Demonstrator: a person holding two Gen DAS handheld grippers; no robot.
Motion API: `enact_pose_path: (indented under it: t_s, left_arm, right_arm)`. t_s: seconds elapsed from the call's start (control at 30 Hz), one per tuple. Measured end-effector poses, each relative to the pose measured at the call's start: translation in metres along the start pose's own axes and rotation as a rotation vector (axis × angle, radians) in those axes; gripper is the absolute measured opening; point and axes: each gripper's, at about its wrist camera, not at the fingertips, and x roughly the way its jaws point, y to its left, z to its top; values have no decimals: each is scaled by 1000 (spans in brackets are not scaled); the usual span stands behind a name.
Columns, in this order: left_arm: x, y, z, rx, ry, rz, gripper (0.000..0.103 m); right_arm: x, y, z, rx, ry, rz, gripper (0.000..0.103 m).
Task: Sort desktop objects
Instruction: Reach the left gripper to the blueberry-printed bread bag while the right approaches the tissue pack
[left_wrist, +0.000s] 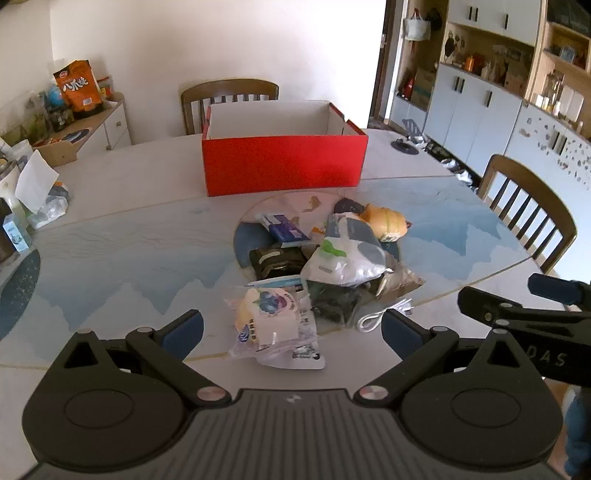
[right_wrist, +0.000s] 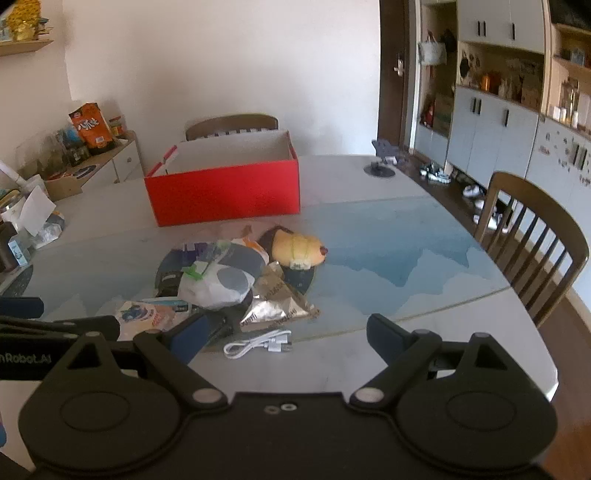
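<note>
Both claws hung over the near edge of the worktop (left_wrist: 110, 236), tilted down at the heap. The left claw (left_wrist: 291, 328) was spread wide and gripped nothing; a clear packet with a blueberry bun (left_wrist: 271, 317) lay on the worktop right between its fingers, though the pads stood apart from it. The right claw (right_wrist: 286, 338) was released too, jaws wide, with a coiled white cable (right_wrist: 258, 345) lying on the worktop between its fingers, untouched. Behind those, the pile sat mid-worktop: a white plastic bag (left_wrist: 345, 258) on top, a blue-and-white box (left_wrist: 282, 227) at its far left, a dark pouch (left_wrist: 275, 260) beside it, a crumpled foil wrapper (right_wrist: 275, 308) on the right. A bread-shaped plush (right_wrist: 299, 249) rested at the far right of the heap. Farther back stood the red box (left_wrist: 284, 164), open-topped, well apart from the pile.
</note>
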Motion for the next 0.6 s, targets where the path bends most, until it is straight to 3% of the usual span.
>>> enact_pose_path:
  t_s: [0.4,0.6]
  left_arm:
    - [-6,-2,0,-62,-41,28,103]
    - [-2,2,3,-35,-57,39,103]
  right_arm:
    - [-4,-7,4,-15,-21,63,92]
    - [1,-6,8,-18,-36,89,92]
